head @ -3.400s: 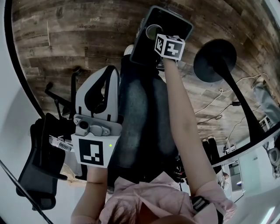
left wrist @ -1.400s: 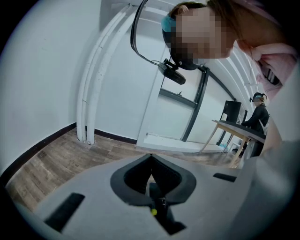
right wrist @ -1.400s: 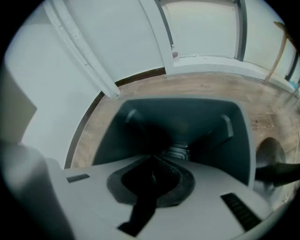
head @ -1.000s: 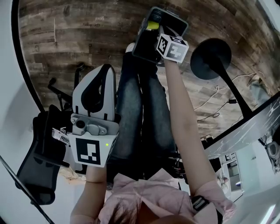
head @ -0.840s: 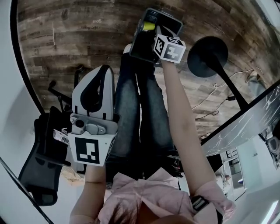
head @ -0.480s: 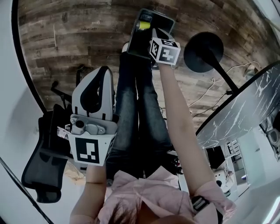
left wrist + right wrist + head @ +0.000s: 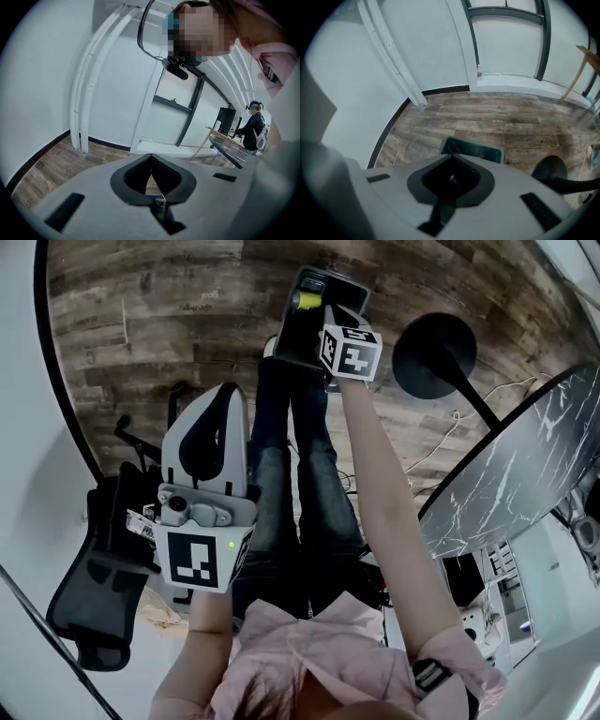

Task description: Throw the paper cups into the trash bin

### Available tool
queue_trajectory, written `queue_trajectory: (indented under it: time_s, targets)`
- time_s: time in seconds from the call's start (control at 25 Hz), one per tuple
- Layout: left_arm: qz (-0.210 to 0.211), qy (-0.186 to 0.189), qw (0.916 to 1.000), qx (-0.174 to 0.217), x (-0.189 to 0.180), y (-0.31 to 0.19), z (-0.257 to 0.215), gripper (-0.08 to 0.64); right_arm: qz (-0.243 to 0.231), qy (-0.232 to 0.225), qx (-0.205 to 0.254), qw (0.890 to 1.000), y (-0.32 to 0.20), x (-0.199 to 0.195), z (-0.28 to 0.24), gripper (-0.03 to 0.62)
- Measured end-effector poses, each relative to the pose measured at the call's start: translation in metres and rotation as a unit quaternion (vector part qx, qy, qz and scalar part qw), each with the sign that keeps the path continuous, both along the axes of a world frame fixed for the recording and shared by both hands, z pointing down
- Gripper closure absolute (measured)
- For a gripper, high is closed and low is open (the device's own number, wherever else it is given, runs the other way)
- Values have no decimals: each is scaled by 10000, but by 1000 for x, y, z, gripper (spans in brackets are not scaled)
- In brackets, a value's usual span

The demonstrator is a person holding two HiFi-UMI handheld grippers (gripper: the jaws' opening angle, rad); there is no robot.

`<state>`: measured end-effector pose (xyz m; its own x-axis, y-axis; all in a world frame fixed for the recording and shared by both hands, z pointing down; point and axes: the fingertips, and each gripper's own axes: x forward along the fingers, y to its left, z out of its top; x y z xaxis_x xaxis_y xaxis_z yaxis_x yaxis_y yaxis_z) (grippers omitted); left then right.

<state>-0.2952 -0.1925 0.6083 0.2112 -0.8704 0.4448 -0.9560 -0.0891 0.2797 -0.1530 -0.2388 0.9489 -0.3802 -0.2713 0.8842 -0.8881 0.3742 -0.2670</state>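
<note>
The paper cup (image 7: 307, 300) shows only as a small yellow shape down inside the trash bin (image 7: 292, 334). It lies just ahead of the tips of my right tongs (image 7: 334, 326) and slightly to their left. It is too small for me to tell its long axis, or whether it stands or lies on its side.

The cup is clear of the jaws. In the right gripper view my right tongs (image 7: 451, 158) have their jaws together tip to tip with nothing between them. The bin's dark rim (image 7: 474, 151) sits just past the tips, straight ahead and below. The cup itself is hidden behind the jaws in that view.

So the bin lies dead ahead of and under my right tongs, with that arm stretched out. My left tongs (image 7: 228, 395) hang well back from the bin, close to my body, with my legs between them and it. In the left gripper view my left tongs (image 7: 151, 157) are closed tip to tip too. Only a sliver of floor shows through behind the tips, and nothing is held.

I judge this cup as thrown. Neither pair of tongs carries another, and I see no further cup anywhere.

The right tongs are by far the nearer to the bin. To their right stands the black table base (image 7: 436, 352), just beside the bin. Farther back on that side is the marbled table (image 7: 506, 474), where I would look for more cups, though I cannot see its top well.
</note>
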Motion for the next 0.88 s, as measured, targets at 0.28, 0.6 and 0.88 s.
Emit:
queue_trajectory:
  time_s: [0.28,0.6,0.88]
  targets:
    - [-41,-42,9999,95,-4,-5,-11,545,-3,19,-14,10000,1,-1,-2,561]
    - [-3,-20,9998,198,-2,-6,-19,545,-32,-34,99,9999,2,-7,-16,561]
    - [125,-28,9992,380,5,-8,-35,545,-38,-170,397,9991,-11,-8,-57,561]
